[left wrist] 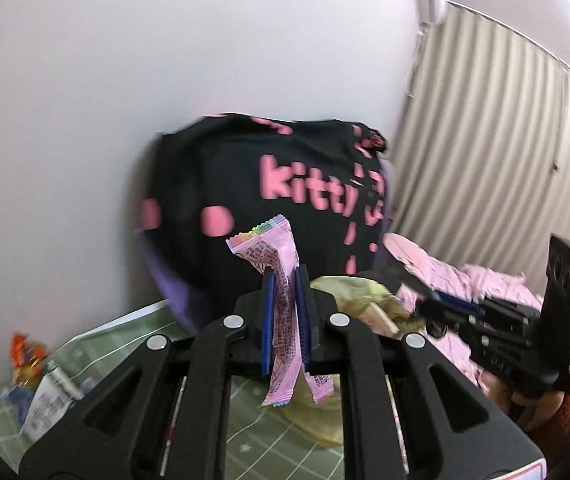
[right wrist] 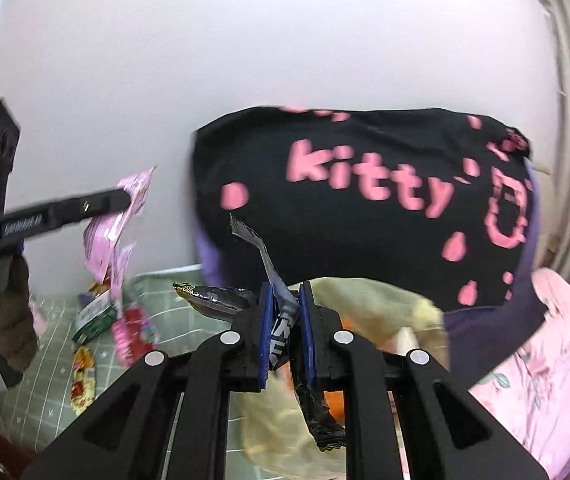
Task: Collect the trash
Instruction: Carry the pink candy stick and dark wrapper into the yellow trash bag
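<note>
left tongs [left wrist: 285, 312] clenched on pink wrapper [left wrist: 281, 276] | right tongs [right wrist: 287, 324] clenched on dark wrapper [right wrist: 281, 300] | black "kitty" bag [right wrist: 365, 208] at 12 o'clock

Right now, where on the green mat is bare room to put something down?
Free: the green mat between the red packet and the yellowish bag. Crowded: the left edge, where packets and the white tube lie.

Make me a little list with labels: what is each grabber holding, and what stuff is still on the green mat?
left gripper: shut on pink wrapper
right gripper: shut on dark foil wrapper
bag below: yellowish plastic bag, on the green mat
left on mat: several small packets
behind: black cloth with pink "kitty" lettering
</note>
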